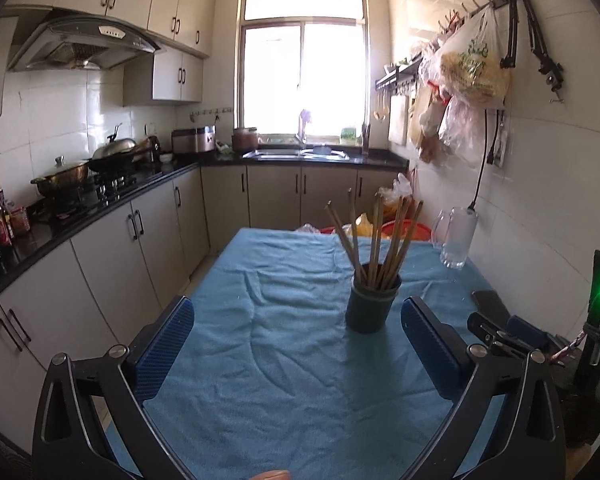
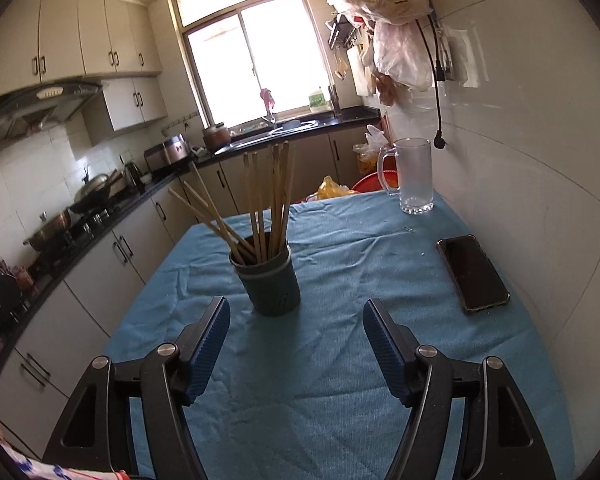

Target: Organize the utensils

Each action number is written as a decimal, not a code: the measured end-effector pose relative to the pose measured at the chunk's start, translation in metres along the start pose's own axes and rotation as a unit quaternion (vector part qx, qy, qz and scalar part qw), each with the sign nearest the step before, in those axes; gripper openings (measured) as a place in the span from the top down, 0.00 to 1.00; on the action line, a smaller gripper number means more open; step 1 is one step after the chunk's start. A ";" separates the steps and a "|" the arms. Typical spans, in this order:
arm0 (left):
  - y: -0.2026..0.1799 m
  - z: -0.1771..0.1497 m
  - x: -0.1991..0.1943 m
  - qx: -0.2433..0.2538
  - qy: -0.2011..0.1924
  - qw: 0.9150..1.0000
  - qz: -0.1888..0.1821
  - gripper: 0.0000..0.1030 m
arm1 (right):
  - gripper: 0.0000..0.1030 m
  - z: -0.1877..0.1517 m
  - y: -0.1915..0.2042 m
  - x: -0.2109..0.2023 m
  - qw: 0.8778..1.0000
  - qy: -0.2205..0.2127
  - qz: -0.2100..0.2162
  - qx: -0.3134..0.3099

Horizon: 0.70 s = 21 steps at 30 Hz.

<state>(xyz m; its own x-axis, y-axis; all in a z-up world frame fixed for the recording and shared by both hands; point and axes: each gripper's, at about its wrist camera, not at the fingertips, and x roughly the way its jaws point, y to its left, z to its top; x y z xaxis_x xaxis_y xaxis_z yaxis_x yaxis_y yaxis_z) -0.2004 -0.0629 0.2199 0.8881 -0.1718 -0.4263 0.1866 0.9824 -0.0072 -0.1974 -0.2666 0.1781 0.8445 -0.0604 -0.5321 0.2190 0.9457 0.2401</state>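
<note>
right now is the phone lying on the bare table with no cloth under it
No, the phone lies flat on the blue cloth, near the wall.

You see a blue cloth (image 2: 340,360) over the table; a glass mug (image 2: 414,176) stands near the wall; a phone (image 2: 473,274) lies flat beside it.

Wooden chopsticks (image 2: 260,204) upright in holder (image 2: 270,284)
</note>
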 end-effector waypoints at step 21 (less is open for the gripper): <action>0.028 -0.033 0.064 -0.026 0.063 0.997 0.045 0.00 | 0.26 -0.014 0.017 0.040 0.997 0.035 -0.043 -0.054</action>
<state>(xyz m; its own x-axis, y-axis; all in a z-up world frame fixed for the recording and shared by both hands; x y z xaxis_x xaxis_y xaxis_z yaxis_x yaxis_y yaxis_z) -0.1520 -0.0436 0.1627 0.8396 -0.0763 -0.5378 0.0844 0.9964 -0.0096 -0.1665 -0.2487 0.1490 0.7880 -0.1247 -0.6030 0.2323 0.9671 0.1037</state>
